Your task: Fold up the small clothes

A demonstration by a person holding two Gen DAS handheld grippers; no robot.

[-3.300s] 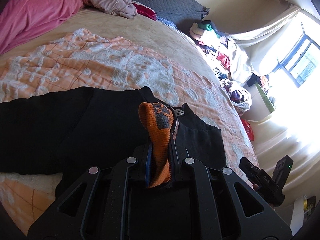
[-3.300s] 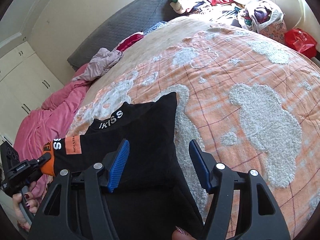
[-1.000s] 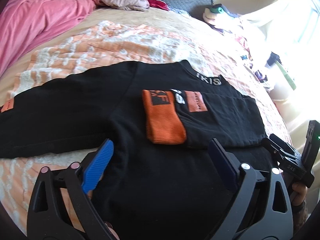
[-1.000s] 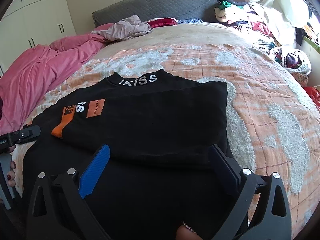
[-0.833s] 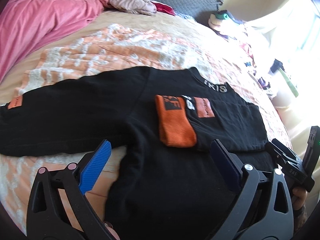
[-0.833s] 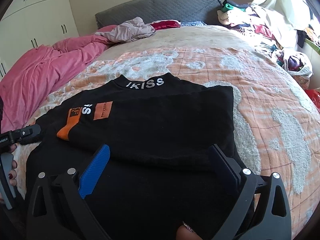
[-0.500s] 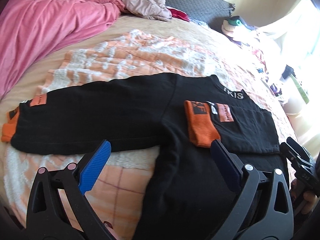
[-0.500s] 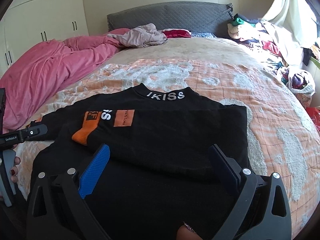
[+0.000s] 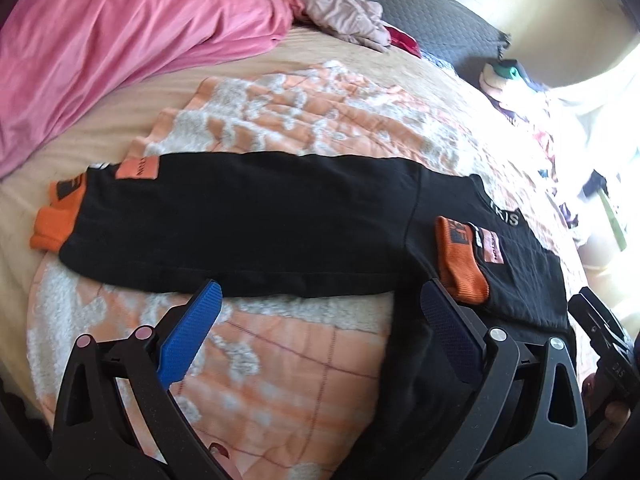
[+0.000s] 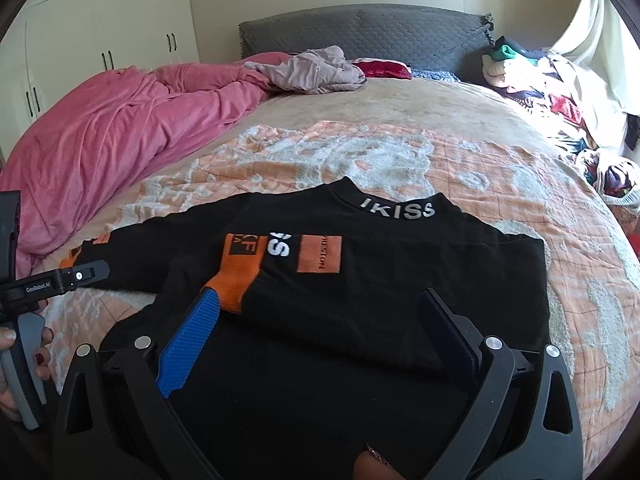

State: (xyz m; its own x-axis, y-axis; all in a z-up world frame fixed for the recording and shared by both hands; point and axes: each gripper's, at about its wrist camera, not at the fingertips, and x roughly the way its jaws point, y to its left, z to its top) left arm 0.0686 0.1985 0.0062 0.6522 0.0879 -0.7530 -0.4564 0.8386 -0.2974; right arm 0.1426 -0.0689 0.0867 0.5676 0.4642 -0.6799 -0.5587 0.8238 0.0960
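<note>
A black long-sleeved top (image 10: 360, 292) with an "IKISS" collar lies flat on the orange and white blanket (image 10: 360, 152). One sleeve is folded across the chest, its orange cuff (image 10: 236, 276) lying near the left side of the body. The other sleeve (image 9: 240, 216) stretches out straight to the left and ends in an orange cuff (image 9: 56, 220). My left gripper (image 9: 320, 332) is open just below that straight sleeve, over the blanket. My right gripper (image 10: 320, 340) is open above the top's lower body, empty.
A pink duvet (image 10: 120, 128) is bunched at the left of the bed, with a pale garment (image 10: 308, 68) and a red item (image 10: 384, 68) near the grey headboard (image 10: 360, 36). Piled clothes (image 10: 552, 84) sit at the right. White wardrobes (image 10: 100, 28) stand behind.
My left gripper let go of the orange cuff, which now lies on the chest, and has swung left so the outstretched sleeve fills its view. My right gripper pulled back a little.
</note>
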